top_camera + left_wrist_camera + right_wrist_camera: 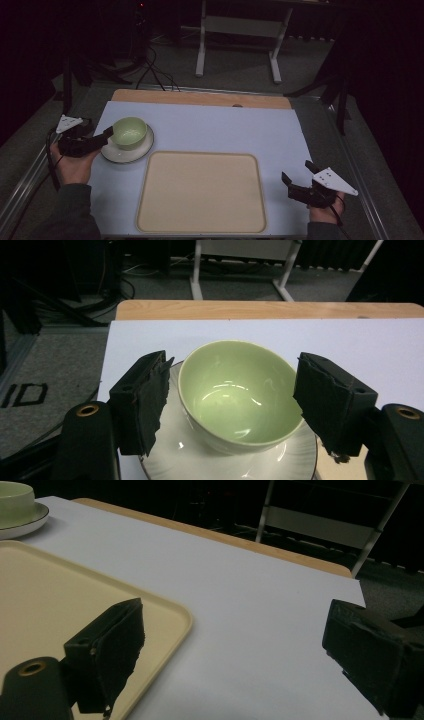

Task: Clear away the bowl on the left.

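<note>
1. Item: green bowl (240,395). It stood upright on the white saucer (200,460), at the tray's (200,192) far-left corner, on the table (225,130).
2. Item: your left gripper (230,405). Its jaws were spread, one at each side of the bowl; the left gripper view did not settle whether the pads (145,400) were touching the wall. In the high view your left gripper (102,137) sat just left of the bowl (129,132).
3. Item: your right gripper (235,650). Its jaws were spread and carried nothing. It hovered over the table just off the tray's near-right corner, well apart from the bowl.
4. Risk, judged: the bowl's wall was round and glossy. If you closed low or off-centre, it could have squirted out from between the pads and tipped.
5. Risk, judged: the bowl rested loose on the saucer. A sideways push before the jaws closed could have dragged the saucer (126,150) along, or knocked the bowl against its rim.
6. Risk, judged: the raised lip of the tray (185,625) lay beside the saucer; a low carry across could have caught the bowl's foot on it.
7. Writing: dark letters on the grey floor left of the table, cut off by the frame edge, looked like "ID" (25,395). No brand or label could be read on the bowl, saucer or tray.
</note>
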Demonstrator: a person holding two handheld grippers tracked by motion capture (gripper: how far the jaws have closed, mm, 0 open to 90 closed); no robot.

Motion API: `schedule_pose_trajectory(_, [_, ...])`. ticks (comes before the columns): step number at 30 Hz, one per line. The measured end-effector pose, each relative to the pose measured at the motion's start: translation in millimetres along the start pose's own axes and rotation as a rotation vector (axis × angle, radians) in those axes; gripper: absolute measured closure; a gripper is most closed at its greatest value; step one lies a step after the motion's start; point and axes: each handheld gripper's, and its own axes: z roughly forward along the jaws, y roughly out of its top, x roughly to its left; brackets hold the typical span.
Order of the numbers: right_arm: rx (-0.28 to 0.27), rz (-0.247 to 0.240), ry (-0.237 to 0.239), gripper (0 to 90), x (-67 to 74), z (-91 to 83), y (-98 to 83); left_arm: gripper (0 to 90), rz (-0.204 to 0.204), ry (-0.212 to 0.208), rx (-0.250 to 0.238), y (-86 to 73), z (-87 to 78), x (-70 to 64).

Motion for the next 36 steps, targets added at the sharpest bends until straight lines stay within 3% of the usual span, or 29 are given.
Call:
schedule_pose_trajectory(5, [0.0,0.001,0.001,9.5,-0.1,-0.1,0.0,30.5,-0.025,-0.004,0.009,1.2,5.9,7.1])
schedule_pose_trajectory(14, [-0.002,0.002,0.002,9.5,-0.2,0.2,0.3,30.7,-0.022,0.007,0.045,1.2,18.3,13.3])
schedule_pose_trajectory(21, [-0.002,0.002,0.002,9.5,-0.3,0.3,0.3,31.0,-0.044,0.018,0.067,-0.4,27.3,18.1])
schedule_pose_trajectory(36, [-0.002,0.001,0.003,9.5,-0.7,0.2,0.6,32.7,-0.055,0.045,0.145,-5.8,49.3,15.9])
